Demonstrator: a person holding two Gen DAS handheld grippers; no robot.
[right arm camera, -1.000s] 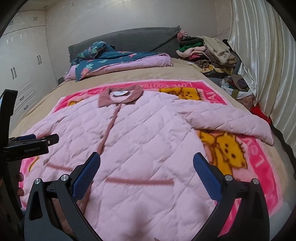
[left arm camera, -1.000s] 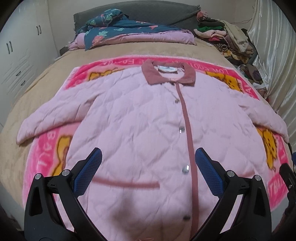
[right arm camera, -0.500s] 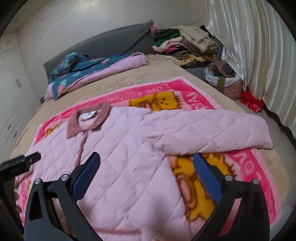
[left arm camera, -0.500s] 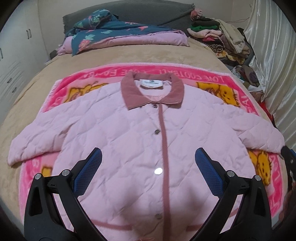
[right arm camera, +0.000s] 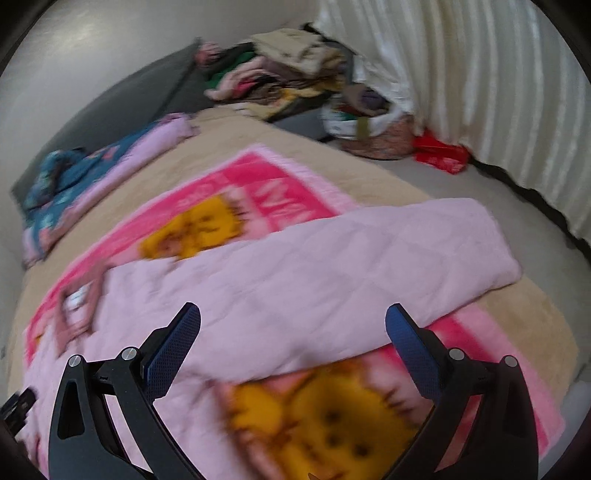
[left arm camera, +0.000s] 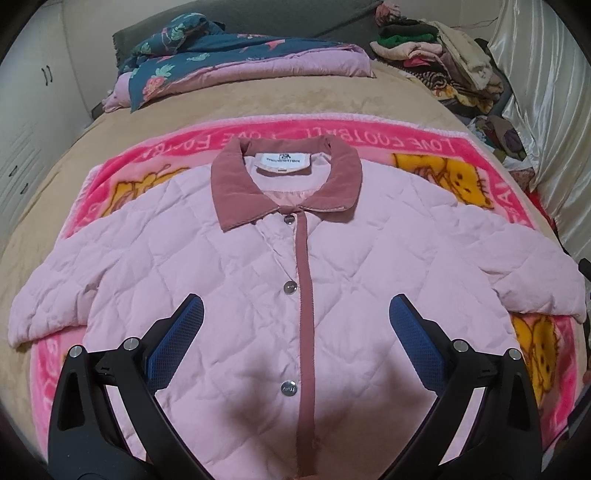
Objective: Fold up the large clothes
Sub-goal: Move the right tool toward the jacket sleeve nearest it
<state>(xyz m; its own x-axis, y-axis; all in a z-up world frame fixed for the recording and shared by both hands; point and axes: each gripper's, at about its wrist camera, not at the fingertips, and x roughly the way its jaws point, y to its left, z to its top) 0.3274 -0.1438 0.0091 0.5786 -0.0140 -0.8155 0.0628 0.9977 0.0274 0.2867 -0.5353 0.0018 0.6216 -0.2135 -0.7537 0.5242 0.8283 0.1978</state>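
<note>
a: what's around the jacket?

b: pink quilted jacket (left arm camera: 236, 280) lies flat, front up, on a pink cartoon blanket (left arm camera: 491, 155) spread over a tan bedspread (left arm camera: 258, 99). a folded floral quilt (left arm camera: 236, 62) sits at the head of the bed, w/ a grey headboard (left arm camera: 295, 18) behind it. a clothes pile (left arm camera: 443, 62) is at the far right corner, a white curtain (left arm camera: 546, 103) along the right side, and white cupboards (left arm camera: 26, 122) on the left.

a: anything in the way?

b: nothing lies on the jacket itself. in the right wrist view, which is blurry, a bag of stuff (right arm camera: 369, 125) and a red packet (right arm camera: 439, 151) sit on the floor by the curtain, apart from the bed.

a: counts?

b: one jacket, one dusty-rose collar (left arm camera: 280, 184), 3 snap buttons (left arm camera: 290, 287) visible down the placket in the left wrist view. 2 sleeves spread out to the sides; the sleeve (right arm camera: 369, 258) in the right view stretches toward the bed's edge. 2 yellow cartoon figures show on the blanket in each view.

a: tongs?

b: left gripper (left arm camera: 295, 317) is spread wide, pinching nothing, over the jacket's chest w/ the placket btwn its fingers. right gripper (right arm camera: 293, 325) is also spread wide and holds nothing, over that sleeve near the armpit.
</note>
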